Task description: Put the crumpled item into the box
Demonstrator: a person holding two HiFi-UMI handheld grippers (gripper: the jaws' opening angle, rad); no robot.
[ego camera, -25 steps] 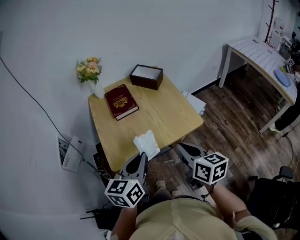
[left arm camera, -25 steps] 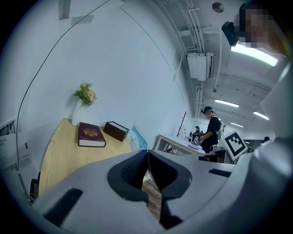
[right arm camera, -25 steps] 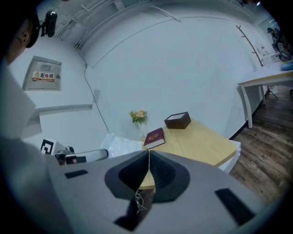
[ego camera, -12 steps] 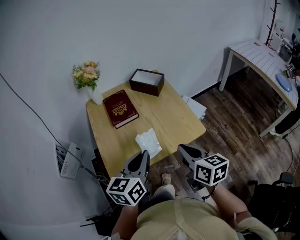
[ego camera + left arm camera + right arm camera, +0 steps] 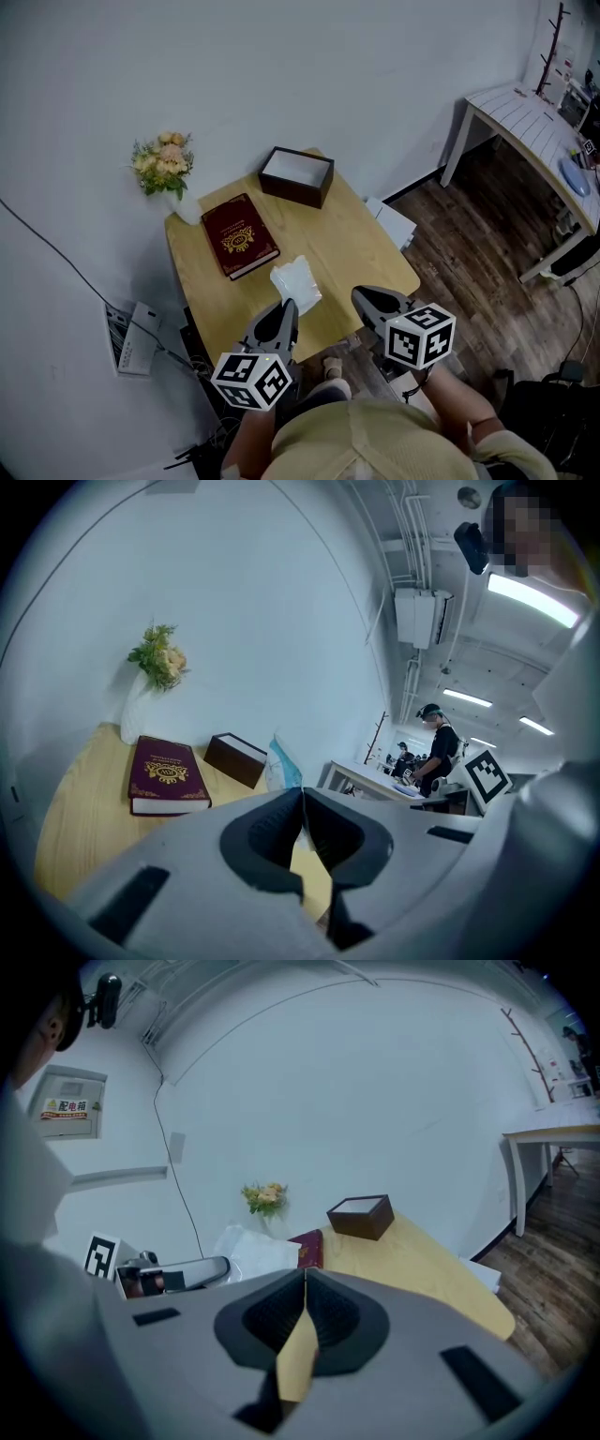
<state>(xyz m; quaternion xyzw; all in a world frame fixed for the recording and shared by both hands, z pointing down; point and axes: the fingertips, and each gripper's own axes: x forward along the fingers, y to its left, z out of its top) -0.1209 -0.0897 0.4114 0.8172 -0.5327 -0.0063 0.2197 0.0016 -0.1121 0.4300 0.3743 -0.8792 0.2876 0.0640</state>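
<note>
A: What are the 2 tools doing?

B: The left tool (image 5: 302, 795) has its jaws pressed together with nothing between them. The right tool (image 5: 306, 1275) is the same, jaws meeting at the tips and empty. Both sit at the near edge of the bench (image 5: 367, 251), the left tool over its near-left part and the right tool near its near-right corner.

A: And the crumpled item?

B: The crumpled item (image 5: 295, 281) is white and lies on the bench close to the near edge. It is just ahead of the left tool's tip. I cannot tell whether they touch. The right tool is a little apart from it, on its right.

A: Where is the box?

B: The box (image 5: 296, 175) is dark brown, open on top, with a pale inside. It stands at the far edge of the bench, close to the wall and well apart from the crumpled item.

A: Anything between them?

B: 1 dark red book (image 5: 240, 236) with a gold emblem lies flat on the left half of the bench, between the crumpled item and the far-left corner. At that corner stands a white vase of flowers (image 5: 161, 164), against the wall.
</note>
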